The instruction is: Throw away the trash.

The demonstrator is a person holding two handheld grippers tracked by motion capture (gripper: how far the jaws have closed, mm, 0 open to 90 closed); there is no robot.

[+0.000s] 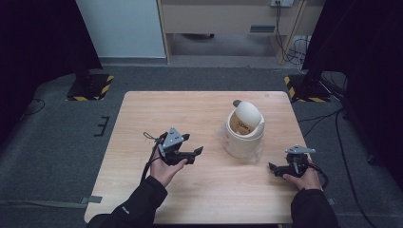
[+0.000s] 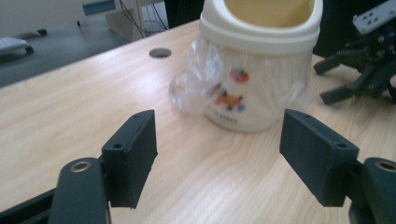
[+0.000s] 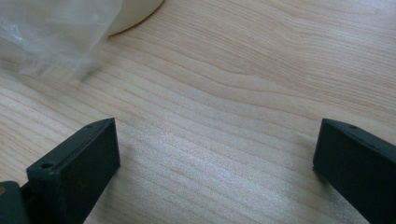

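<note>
Your only obstacle on the worktop (image 1: 142, 114) is the small bin (image 1: 244, 135), right of centre, with a clear plastic liner (image 1: 223, 135) bulging round its base. The left gripper (image 1: 187, 148) has bare wood between it and the bin. The right gripper (image 1: 280, 167) sits near the bin's lower right, fingers (image 3: 79, 163) wide, liner edge just ahead. The left half lies free.
</note>
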